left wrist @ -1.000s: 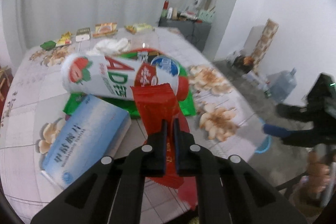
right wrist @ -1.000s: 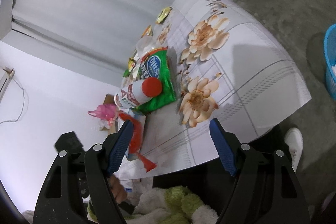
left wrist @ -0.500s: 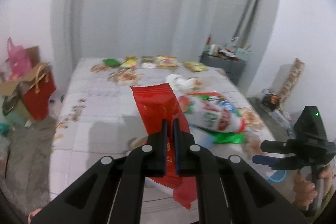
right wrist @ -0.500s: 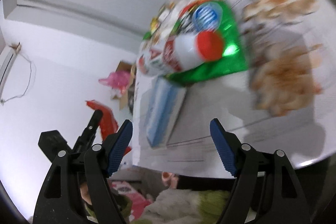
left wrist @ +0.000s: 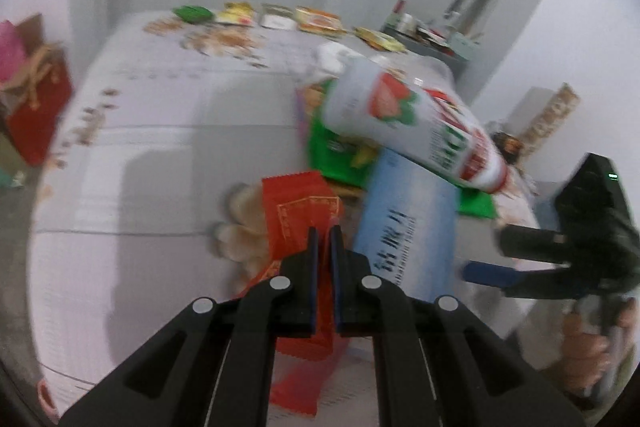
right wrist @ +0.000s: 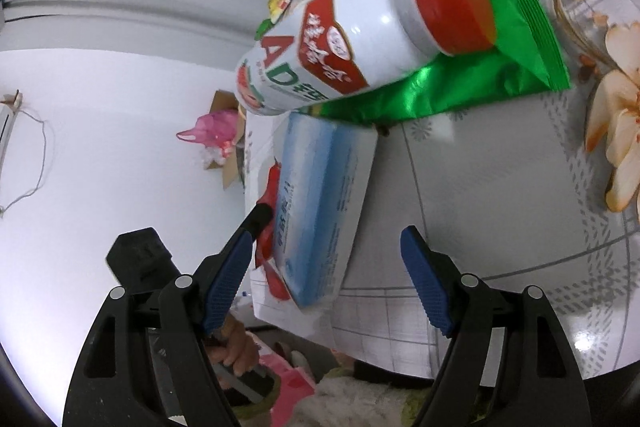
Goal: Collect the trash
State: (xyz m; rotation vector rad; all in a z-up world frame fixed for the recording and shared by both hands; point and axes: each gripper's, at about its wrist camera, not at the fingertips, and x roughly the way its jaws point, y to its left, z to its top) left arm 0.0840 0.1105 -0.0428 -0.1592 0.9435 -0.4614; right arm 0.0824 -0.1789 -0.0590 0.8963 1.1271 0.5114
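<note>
The left tool has its jaws pinched almost together on a red wrapper, which hangs out above and below the grip, presumably so it can be carried off as the first piece of trash. The right tool stands wide apart with nothing between its pads, low over the near edge of the tabletop and facing a pale blue box; my guess is that the box is its target. Just beyond, a white bottle with a red cap lies on its side across a shiny green snack bag, its bottom end over the far end of the box, so lifting the box could set the bottle rolling. Smaller packets line the far edge. I see no bin here; a red paper bag and a cardboard box holding a pink plastic bag stand beside the tabletop, contents otherwise hidden.
</note>
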